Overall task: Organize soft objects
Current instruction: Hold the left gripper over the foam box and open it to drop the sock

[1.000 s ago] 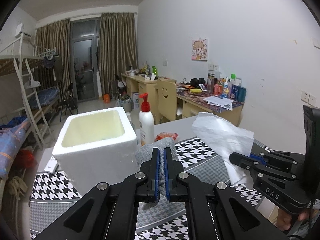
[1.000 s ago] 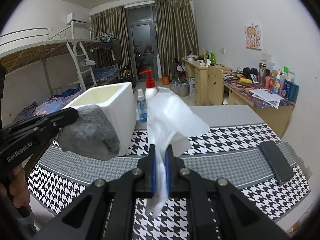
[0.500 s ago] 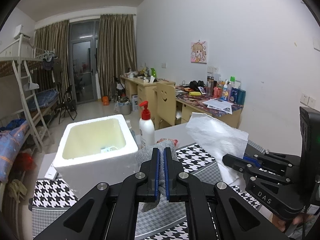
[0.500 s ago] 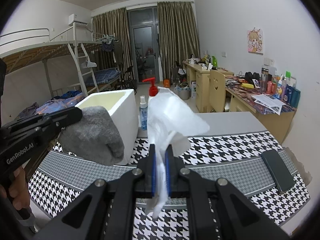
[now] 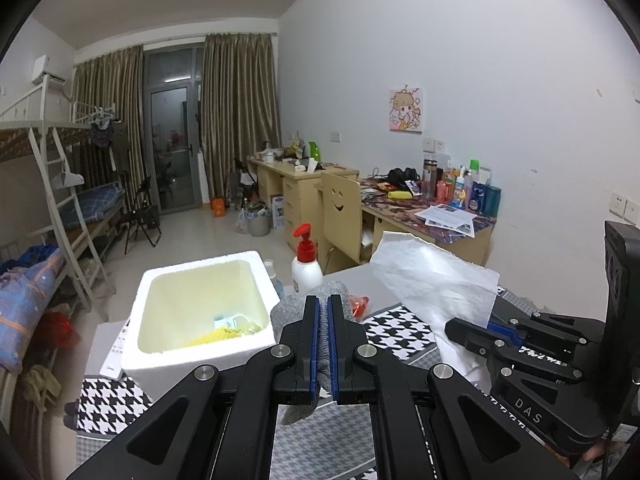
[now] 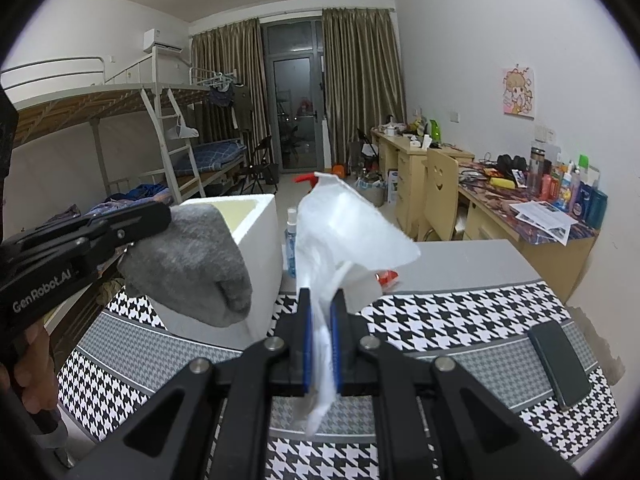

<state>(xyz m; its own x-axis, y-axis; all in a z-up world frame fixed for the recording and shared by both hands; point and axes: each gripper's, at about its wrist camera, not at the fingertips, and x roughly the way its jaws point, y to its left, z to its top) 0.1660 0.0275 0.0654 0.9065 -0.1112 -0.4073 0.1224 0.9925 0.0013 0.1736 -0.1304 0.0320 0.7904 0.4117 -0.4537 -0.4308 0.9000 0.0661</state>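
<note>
My left gripper (image 5: 323, 308) is shut on a grey sock (image 5: 292, 310) and holds it in the air beside the white foam box (image 5: 200, 354). The sock (image 6: 188, 268) hangs from the left gripper (image 6: 160, 216) in the right wrist view, in front of the box (image 6: 264, 248). My right gripper (image 6: 321, 300) is shut on a white tissue (image 6: 344, 232) and holds it up over the table; it also shows in the left wrist view (image 5: 466, 326) with the tissue (image 5: 432, 284). The box holds yellow and pale items (image 5: 224, 330).
A red-capped pump bottle (image 5: 306, 268) and a small spray bottle (image 6: 292, 240) stand behind the box. A red wrapper (image 5: 358, 304) lies on the houndstooth table cloth (image 6: 440, 320). A dark phone (image 6: 560, 364) lies at the right. Desks and a bunk bed stand beyond.
Both grippers have risen with their loads. The left wrist view now looks down into the foam box and its contents show.
</note>
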